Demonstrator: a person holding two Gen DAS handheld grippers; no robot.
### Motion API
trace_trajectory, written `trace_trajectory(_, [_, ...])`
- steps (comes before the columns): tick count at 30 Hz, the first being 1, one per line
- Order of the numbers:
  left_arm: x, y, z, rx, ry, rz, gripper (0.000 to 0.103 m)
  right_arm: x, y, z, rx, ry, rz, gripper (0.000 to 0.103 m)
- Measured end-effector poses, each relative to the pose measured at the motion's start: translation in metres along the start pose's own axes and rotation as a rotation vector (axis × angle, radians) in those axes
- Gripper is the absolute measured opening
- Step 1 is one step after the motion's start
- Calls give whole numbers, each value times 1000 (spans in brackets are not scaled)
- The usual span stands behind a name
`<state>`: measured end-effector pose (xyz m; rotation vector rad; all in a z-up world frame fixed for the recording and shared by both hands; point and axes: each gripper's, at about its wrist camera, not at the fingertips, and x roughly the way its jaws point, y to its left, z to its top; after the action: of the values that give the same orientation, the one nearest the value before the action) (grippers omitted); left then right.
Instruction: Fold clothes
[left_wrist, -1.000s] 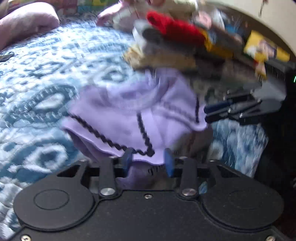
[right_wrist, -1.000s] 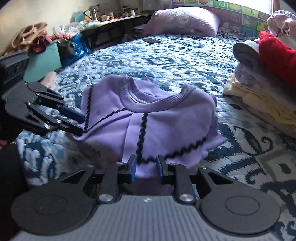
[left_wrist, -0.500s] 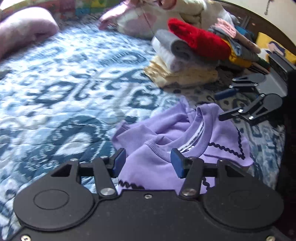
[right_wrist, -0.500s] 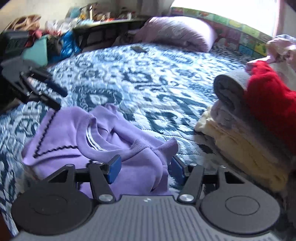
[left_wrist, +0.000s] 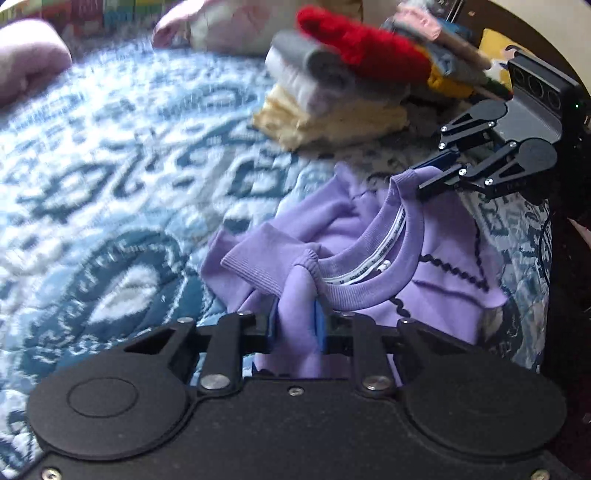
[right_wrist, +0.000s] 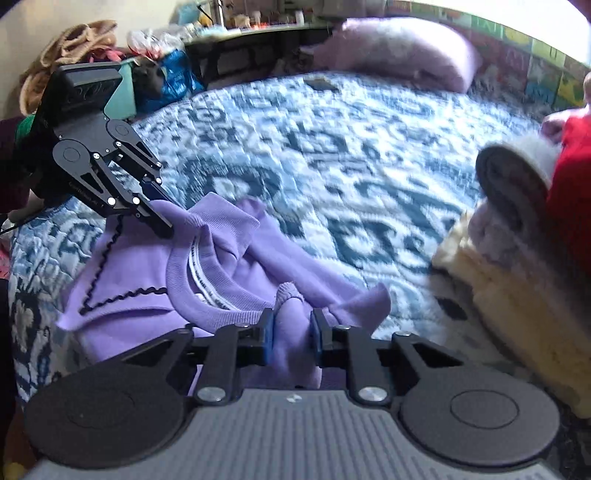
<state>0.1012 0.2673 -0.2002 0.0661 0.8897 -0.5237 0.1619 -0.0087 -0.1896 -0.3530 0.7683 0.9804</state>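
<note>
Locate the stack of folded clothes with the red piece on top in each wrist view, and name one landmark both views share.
Left wrist view: the stack of folded clothes sits at upper centre-right, beyond the purple sweatshirt.
Right wrist view: the stack fills the right edge, partly cut off.
Shared landmark: the sweatshirt's ribbed neckline with its white inner tape.

The left gripper (left_wrist: 295, 326) has a black body with two big round discs, shiny silver screws and blue pads on its fingers (left_wrist: 272, 325); the right gripper (right_wrist: 291, 334) looks much the same, but its back part is grey with ridges; seen beside the left gripper, it carries a grey box on top.
</note>
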Motion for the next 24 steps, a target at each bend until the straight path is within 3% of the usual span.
trace_trajectory(7, [-61, -61, -8, 104, -107, 104, 18, -73, 50, -1, -94, -86, -49, 21])
trace_trajectory(14, [-89, -128, -45, 221, -98, 121, 20, -111, 122, -29, -245, -75, -98, 21])
trace_trajectory(15, [-87, -135, -51, 249, -79, 135, 31, -112, 132, -35, -279, -69, -119, 23])
trace_trajectory(16, [-84, -142, -57, 278, -60, 150, 46, -112, 142, -40, -314, -62, -141, 35])
trace_trajectory(17, [-79, -147, -63, 304, -43, 170, 48, -110, 149, -45, -339, -51, -160, 53])
trace_trajectory(19, [-69, -151, -70, 320, -8, 188, 48, -103, 157, -54, -371, -24, -182, 62])
trace_trajectory(21, [-63, -153, -75, 328, 12, 181, 47, -97, 163, -61, -389, -3, -171, 60])
trace_trajectory(22, [-62, -153, -76, 324, 14, 177, 38, -95, 167, -65, -403, 3, -171, 59])
trace_trajectory(24, [-65, -157, -78, 308, 11, 168, 30, -93, 174, -71, -430, 18, -169, 48])
